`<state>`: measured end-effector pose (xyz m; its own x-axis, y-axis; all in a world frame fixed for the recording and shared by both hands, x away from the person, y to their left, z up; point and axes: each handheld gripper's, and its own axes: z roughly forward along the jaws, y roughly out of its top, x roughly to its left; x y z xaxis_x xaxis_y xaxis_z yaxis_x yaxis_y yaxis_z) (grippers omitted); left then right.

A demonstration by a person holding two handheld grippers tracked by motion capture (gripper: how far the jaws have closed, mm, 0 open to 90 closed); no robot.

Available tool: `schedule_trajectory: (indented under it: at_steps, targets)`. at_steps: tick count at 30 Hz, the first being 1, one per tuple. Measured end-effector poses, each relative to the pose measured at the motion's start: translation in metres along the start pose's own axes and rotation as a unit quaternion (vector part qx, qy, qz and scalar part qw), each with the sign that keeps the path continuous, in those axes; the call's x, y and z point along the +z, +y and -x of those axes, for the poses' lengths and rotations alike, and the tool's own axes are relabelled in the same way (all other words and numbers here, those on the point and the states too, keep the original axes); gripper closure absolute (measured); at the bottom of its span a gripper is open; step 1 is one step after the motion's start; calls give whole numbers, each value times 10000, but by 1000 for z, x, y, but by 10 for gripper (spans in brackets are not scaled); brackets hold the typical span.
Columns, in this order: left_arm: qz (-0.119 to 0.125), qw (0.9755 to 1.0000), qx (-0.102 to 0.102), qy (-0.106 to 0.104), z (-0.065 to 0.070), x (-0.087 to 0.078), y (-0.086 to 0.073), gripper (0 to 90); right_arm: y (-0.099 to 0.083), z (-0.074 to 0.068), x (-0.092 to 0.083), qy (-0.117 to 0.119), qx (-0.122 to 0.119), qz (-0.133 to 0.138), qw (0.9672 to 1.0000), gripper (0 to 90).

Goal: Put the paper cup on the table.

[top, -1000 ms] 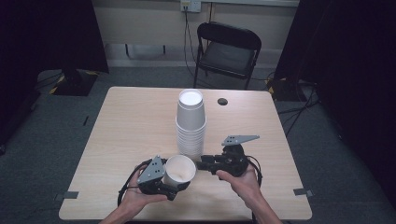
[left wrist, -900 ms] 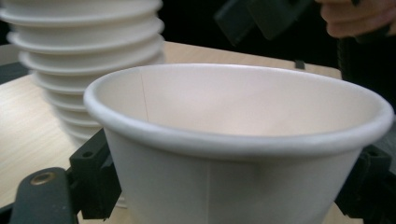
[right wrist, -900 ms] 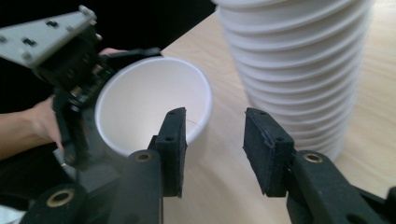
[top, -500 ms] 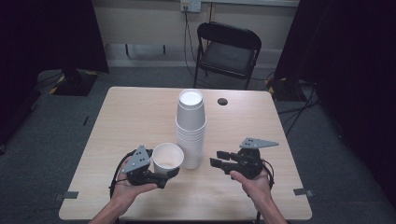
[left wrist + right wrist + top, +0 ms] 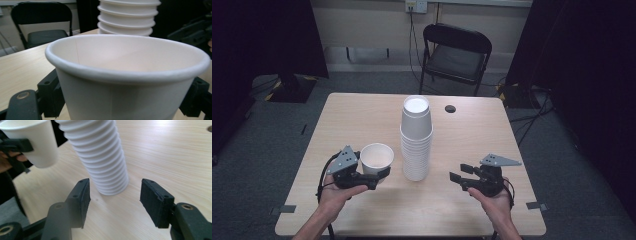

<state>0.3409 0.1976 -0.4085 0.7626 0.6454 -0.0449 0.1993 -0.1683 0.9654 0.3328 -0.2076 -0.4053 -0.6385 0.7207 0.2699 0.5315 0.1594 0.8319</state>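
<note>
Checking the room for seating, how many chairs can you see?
1. A black folding chair stands on the floor beyond the table's far edge, against the back wall. Others may be hidden in the dark sides.

A wooden table stands on grey carpet. Behind it a black folding chair faces a pale wall, with dark curtains on both sides.

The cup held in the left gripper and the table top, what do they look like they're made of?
Cup: probably paper, matte white, with a rolled rim and a vertical side seam. Table top: light wood-grain surface, likely laminate, smooth with a faint sheen.
</note>
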Motion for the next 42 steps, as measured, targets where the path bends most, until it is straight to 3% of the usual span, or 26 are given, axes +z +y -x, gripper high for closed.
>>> schedule_trajectory:
  at_steps: [3,7,8,11,16,19,20,27,33,38,42]
  targets:
    - [34,9998,-96,191,-8,-3,3,143,-6,5,-2,-41,47,-48,10000,390]
    - [48,9997,-75,244,-13,-3,7,143,-11,9,-3,-92,44,-68,9999,386]
    - [141,9995,-120,272,-16,-1,8,143,-14,10,-6,-121,62,-80,9999,379]
    - [78,9992,-198,346,-19,4,8,143,-16,11,-8,-151,71,-81,9998,381]
    - [21,9987,-82,493,-28,19,11,142,-20,15,-13,-252,142,-44,9996,387]
    - [70,9985,-145,526,-33,25,11,141,-23,18,-13,-312,154,-80,9994,369]
    - [133,9980,-50,617,-37,28,11,141,-25,20,-12,-324,160,-89,9993,366]
    - [236,9965,-269,752,-51,33,6,142,-29,26,-11,-415,225,-130,9988,358]
    - [9,9950,-252,966,-64,41,-3,143,-30,26,-12,-423,216,-151,9988,359]
    - [-81,9920,-407,1191,-79,49,-13,141,-30,25,-11,-430,185,-139,9988,361]
    - [-213,9916,-429,1199,-84,56,-18,140,-31,25,-13,-447,191,-159,9987,362]
